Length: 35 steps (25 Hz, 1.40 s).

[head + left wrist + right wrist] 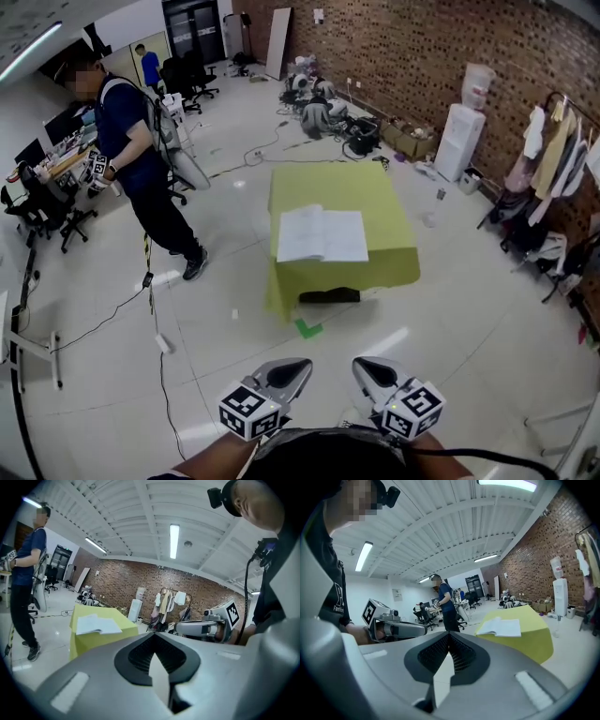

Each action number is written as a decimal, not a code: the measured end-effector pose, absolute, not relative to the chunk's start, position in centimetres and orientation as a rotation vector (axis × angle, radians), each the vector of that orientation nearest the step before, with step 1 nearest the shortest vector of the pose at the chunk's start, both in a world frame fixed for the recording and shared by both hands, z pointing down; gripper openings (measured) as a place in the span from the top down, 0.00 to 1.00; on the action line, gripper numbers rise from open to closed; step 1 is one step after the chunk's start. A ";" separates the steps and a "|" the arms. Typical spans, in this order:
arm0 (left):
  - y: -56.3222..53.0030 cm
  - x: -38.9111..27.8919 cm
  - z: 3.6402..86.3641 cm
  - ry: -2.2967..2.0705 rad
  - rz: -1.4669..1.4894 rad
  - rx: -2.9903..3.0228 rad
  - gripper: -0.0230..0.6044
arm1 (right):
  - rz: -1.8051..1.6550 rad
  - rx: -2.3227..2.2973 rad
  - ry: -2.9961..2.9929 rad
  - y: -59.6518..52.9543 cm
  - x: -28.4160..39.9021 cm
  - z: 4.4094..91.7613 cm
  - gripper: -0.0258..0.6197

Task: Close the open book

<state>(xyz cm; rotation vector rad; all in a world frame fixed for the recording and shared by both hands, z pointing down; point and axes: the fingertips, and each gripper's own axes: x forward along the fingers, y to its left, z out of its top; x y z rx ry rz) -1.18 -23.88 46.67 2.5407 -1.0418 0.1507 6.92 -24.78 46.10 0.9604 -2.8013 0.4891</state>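
Yellow-green cloth covers the table (375, 202). The open book (322, 234) lies flat, pages up, near the front edge, toward the left corner. Left gripper (292, 371) and right gripper (370, 370) sit close to the wearer's body, well apart from the table. Both have jaws pressed together and empty, probably carried that way because the book is out of reach. A bystander (131, 159) stands off the table's left side.

A yellow-green draped surface (361, 192) stands on the pale floor (450, 319). An open book (322, 234) lies flat on it, pages up, by its nearer edge.
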 end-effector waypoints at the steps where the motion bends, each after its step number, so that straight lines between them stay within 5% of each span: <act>1: -24.6 -0.1 46.6 -1.049 0.155 2.542 0.95 | 0.493 0.960 -2.806 -25.4 8.0 46.1 0.95; 16: -30.4 6.5 46.1 -1.169 0.283 2.504 0.95 | 0.587 1.036 -2.804 -31.9 19.6 47.6 0.95; 24: -33.6 4.9 46.6 -1.164 0.250 2.497 0.95 | 0.568 0.975 -2.797 -34.8 16.5 47.9 0.95; 35: -42.2 -7.0 46.1 -1.199 0.192 2.490 0.95 | 0.483 0.936 -2.773 -42.9 5.2 46.4 0.95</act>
